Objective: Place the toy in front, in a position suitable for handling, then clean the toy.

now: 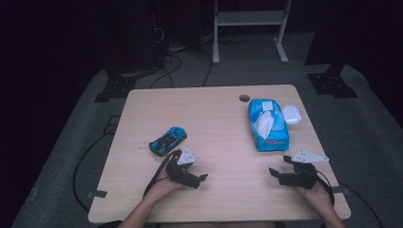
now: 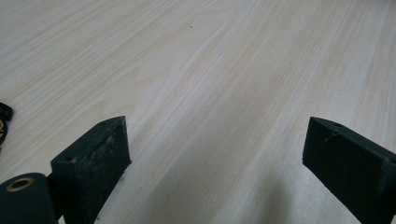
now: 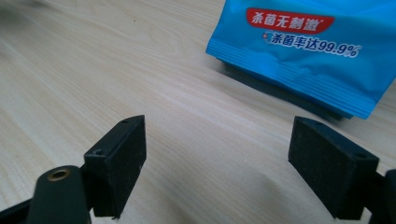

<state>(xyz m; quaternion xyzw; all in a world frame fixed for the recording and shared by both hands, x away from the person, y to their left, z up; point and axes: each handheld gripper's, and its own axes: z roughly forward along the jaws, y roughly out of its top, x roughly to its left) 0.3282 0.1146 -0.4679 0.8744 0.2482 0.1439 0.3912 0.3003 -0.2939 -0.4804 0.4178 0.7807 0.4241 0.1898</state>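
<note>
**Both tongs wide, nothing held**

Your left gripper (image 1: 202, 179) and right gripper (image 1: 274, 173) gape empty over the pale wood table (image 1: 214, 123), with dark carpet and cables beyond. The wipes pack (image 1: 267, 124) lies just ahead of your right gripper, its long axis running away from you. Your right gripper view reads its printed end (image 3: 303, 42); the high view adds the toy car (image 1: 167, 140).

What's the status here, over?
Left tongs open, empty. Right tongs open, empty, facing blue plastic wet-wipe pack. Blue toy car beside left tongs. Nothing in the way.
</note>
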